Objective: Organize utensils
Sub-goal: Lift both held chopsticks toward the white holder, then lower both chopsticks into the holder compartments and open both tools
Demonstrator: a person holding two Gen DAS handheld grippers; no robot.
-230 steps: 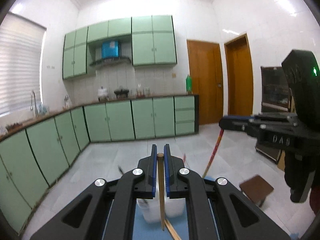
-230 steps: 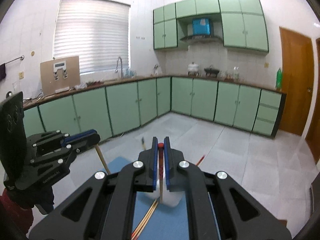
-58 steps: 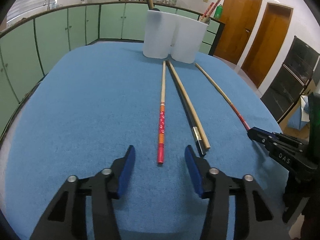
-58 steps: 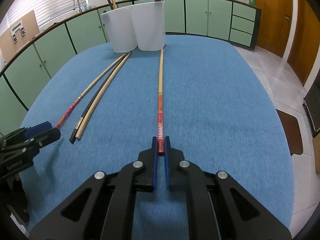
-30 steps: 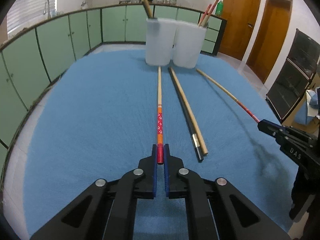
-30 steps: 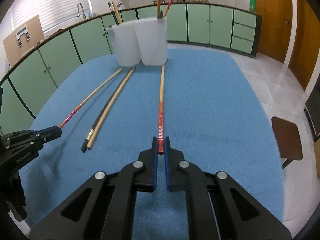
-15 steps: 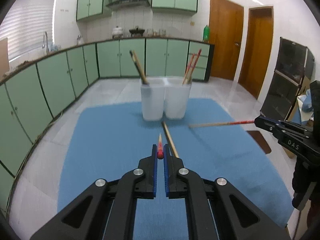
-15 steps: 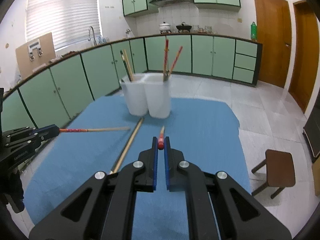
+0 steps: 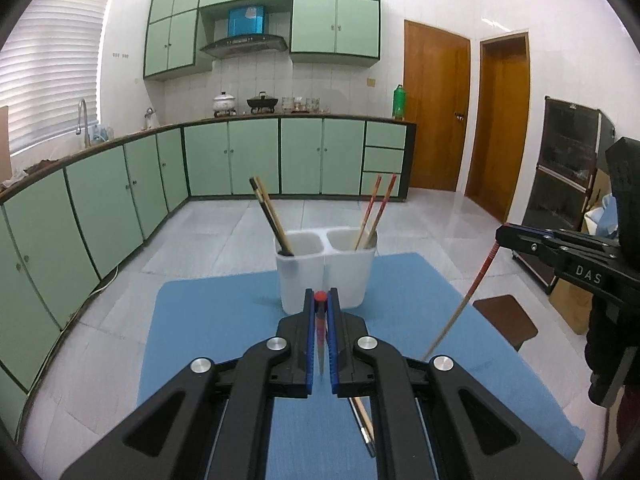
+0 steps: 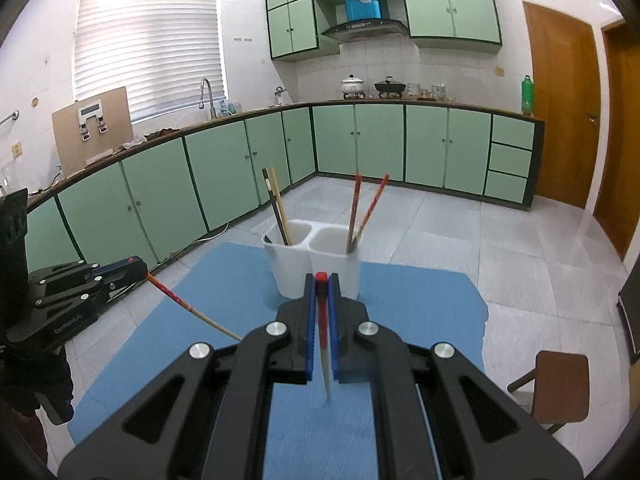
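My left gripper (image 9: 319,300) is shut on a red-topped chopstick (image 9: 319,322) that hangs point down above the blue mat (image 9: 208,320). My right gripper (image 10: 320,282) is shut on another red-topped chopstick (image 10: 323,340), also hanging point down. A white two-cup holder (image 9: 326,268) stands on the mat ahead of both grippers. Its left cup holds a dark and a tan chopstick (image 9: 270,214); its right cup holds two red-topped chopsticks (image 9: 376,208). A tan and a dark chopstick (image 9: 364,420) lie on the mat under my left gripper. The right gripper also shows in the left wrist view (image 9: 500,238), and the left gripper in the right wrist view (image 10: 142,270).
The mat covers a small table with tiled floor (image 10: 500,232) around it. A brown stool (image 10: 560,380) stands to the right of the table. Green cabinets (image 9: 120,200) line the left and far walls. A dark cabinet (image 9: 568,176) stands at the right.
Both grippers closed on red-topped chopsticks lying on the mat, lifted them and tipped them from level to hanging nearly straight down. Both have risen higher above the mat.
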